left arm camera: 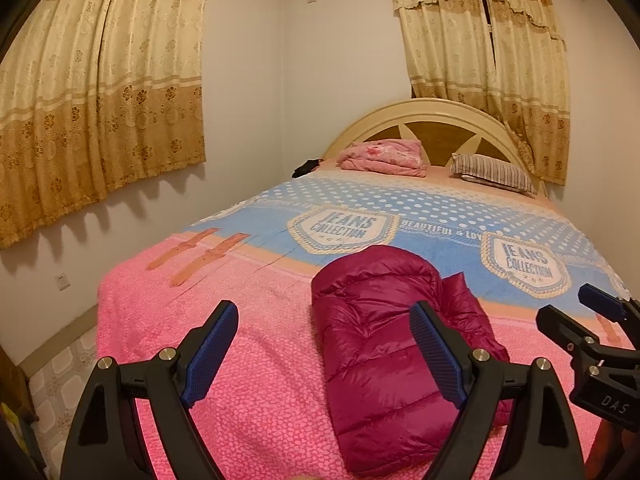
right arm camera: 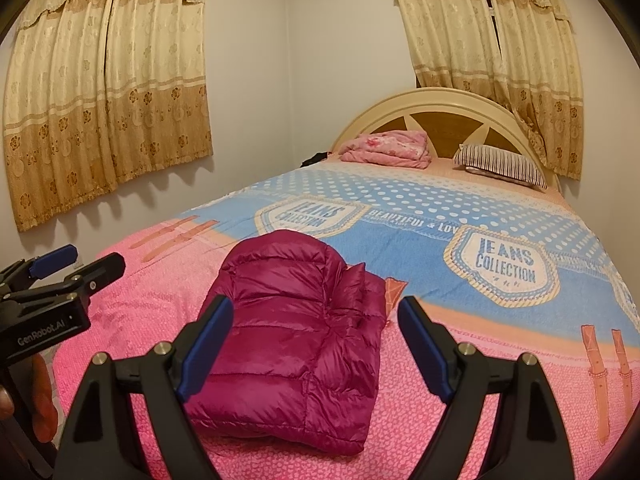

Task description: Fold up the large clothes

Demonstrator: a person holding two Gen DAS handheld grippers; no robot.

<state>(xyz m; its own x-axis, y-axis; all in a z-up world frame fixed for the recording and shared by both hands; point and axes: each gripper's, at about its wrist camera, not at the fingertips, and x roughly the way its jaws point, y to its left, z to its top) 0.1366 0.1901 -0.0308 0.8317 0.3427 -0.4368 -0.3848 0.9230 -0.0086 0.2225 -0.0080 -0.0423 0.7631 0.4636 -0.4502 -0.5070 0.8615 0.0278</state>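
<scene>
Gold floral curtains (left arm camera: 100, 92) hang on two walls of a small bedroom, and a bed (left arm camera: 248, 360) with a pink and blue "Jeans Collection" blanket (right arm camera: 504, 264) fills most of both views. At its head, below the arched headboard (left arm camera: 424, 114), lie a bundled pink quilt (left arm camera: 382, 158) and a striped pillow (left arm camera: 494, 172). The magenta down jacket (right arm camera: 296, 340) lies on the pink part of the blanket near the foot edge of the bed, already gathered into a compact, thick bundle, with a flap or sleeve poking out on its far right side. The left gripper (left arm camera: 324, 360) hovers above the foot edge just to the left of the jacket, its jaws spread wide and holding nothing; the right gripper (right arm camera: 312, 352) hangs over the jacket's near end, jaws equally wide and empty, neither touching the fabric. By the look of it the folding is finished or very nearly so, and both hands are held clear. If anything remains, it is to tuck in that loose piece at the far right, or to press the puffy bundle flat so that it does not spring open; either calls for a low reach and a light pinch on slippery quilted nylon.
</scene>
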